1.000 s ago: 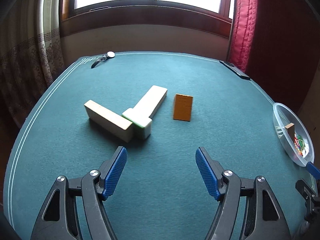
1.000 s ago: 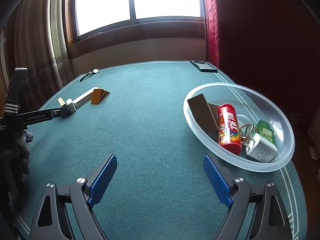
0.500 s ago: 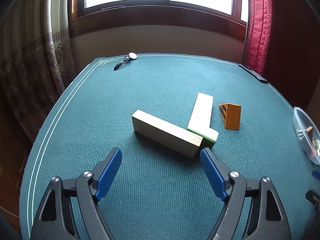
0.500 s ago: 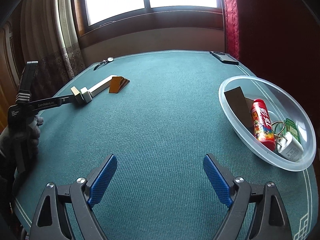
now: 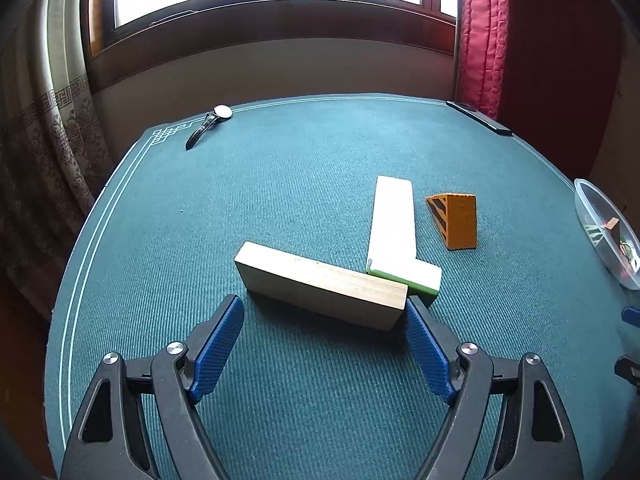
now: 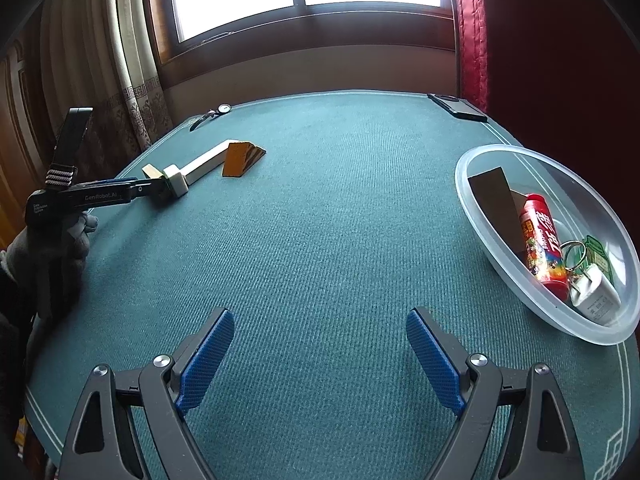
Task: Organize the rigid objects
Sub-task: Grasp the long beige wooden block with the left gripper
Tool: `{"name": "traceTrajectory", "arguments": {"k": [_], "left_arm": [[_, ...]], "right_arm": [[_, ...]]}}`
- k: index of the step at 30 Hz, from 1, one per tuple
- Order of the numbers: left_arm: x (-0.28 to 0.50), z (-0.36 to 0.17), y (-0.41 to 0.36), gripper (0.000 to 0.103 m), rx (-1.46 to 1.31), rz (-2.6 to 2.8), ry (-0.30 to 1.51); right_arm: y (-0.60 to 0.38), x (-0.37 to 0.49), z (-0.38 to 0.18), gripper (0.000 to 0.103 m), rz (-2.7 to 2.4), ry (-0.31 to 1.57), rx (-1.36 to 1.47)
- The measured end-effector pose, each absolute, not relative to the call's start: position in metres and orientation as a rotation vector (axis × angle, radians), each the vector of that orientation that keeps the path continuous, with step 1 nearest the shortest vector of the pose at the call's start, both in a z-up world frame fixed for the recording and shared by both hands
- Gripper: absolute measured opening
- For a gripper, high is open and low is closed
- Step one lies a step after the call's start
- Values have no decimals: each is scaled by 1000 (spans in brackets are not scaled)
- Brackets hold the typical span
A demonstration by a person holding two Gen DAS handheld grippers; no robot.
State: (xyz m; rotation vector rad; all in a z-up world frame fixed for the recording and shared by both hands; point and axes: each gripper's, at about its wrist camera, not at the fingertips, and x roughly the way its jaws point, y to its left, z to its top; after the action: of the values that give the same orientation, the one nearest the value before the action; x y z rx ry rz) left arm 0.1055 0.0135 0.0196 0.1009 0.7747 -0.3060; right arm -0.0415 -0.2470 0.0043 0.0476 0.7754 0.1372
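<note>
A: What do your tools look like?
B: Each hand-held gripper (image 5: 322, 338) is black plastic with ribbed blue pads (image 6: 206, 356) and silver screws; you wear a grey glove (image 6: 60, 248).

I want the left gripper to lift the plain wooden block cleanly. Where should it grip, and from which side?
Grip the wooden block across its narrow thickness near the free left half, coming down from above and from the near side. Its right end butts against the green-edged white block, leaving no finger room there. The left gripper, jaws just opened with nothing between them, would need rolling to span the long faces.

Both hand-held grippers (image 5: 322, 312) (image 6: 320, 324) agape
</note>
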Motion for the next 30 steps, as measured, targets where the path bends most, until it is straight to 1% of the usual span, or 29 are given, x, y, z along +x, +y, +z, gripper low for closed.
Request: {"name": "traceTrajectory", "arguments": {"k": [24, 26, 30], "left_arm": [[119, 15, 9, 81, 119, -340, 794], [117, 16, 10, 79, 116, -344, 786], [113, 19, 11, 67, 103, -361, 764]], "right_arm": [[-232, -36, 2, 91, 147, 800, 31], [-229, -34, 2, 91, 150, 804, 31], [-223, -32, 2, 91, 156, 804, 22]]}}
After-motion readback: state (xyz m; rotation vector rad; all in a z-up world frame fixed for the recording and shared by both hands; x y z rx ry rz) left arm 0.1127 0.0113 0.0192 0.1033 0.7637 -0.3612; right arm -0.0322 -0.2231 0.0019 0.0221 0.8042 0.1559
